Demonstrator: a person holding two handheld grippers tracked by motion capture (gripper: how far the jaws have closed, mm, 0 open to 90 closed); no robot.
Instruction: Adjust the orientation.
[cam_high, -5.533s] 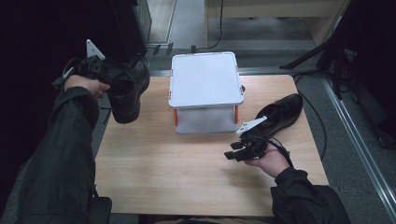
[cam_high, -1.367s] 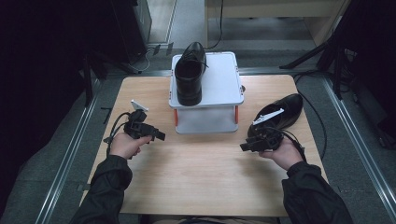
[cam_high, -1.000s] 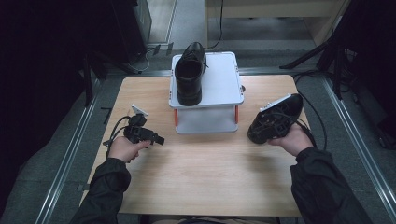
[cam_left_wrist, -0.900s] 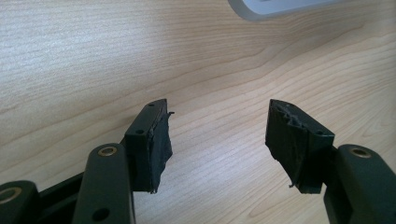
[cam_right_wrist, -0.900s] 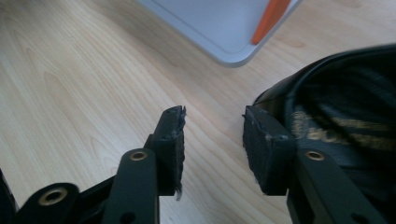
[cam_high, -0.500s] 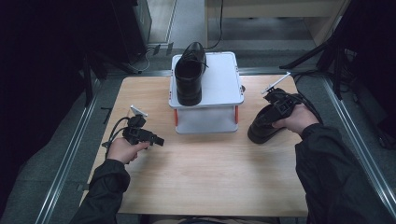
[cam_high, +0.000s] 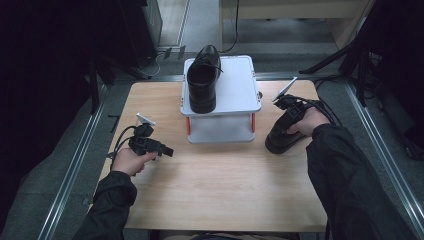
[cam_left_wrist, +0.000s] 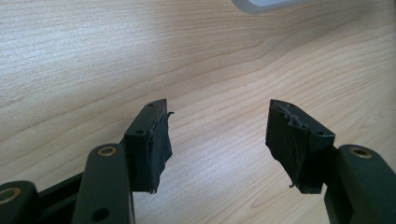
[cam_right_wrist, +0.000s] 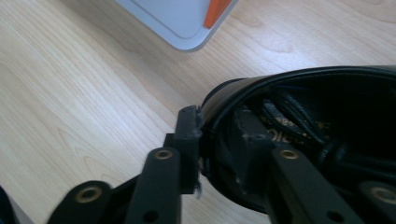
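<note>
One black leather shoe (cam_high: 202, 80) stands on the lid of a white box (cam_high: 235, 95) at the back middle of the wooden table (cam_high: 215, 190). Right of the box sits a second black shoe (cam_high: 277, 139) (cam_right_wrist: 303, 93). My right gripper (cam_high: 292, 112) (cam_right_wrist: 217, 140) is shut on its collar, one jaw outside the rim and one inside. At the table's left, my left gripper (cam_high: 167, 150) (cam_left_wrist: 219, 140) is open just above bare wood, with nothing between its jaws.
The box has orange latches, and its corner (cam_right_wrist: 177, 18) lies close to the held shoe. Its edge (cam_left_wrist: 266, 3) also shows ahead of the left gripper. Metal rails (cam_high: 75, 165) run along both table sides. Cables (cam_high: 330, 107) trail at the right rear.
The right gripper rose from the table front to the right shoe and shut on its collar. The left gripper, which earlier carried the other shoe, now rests open at the left.
</note>
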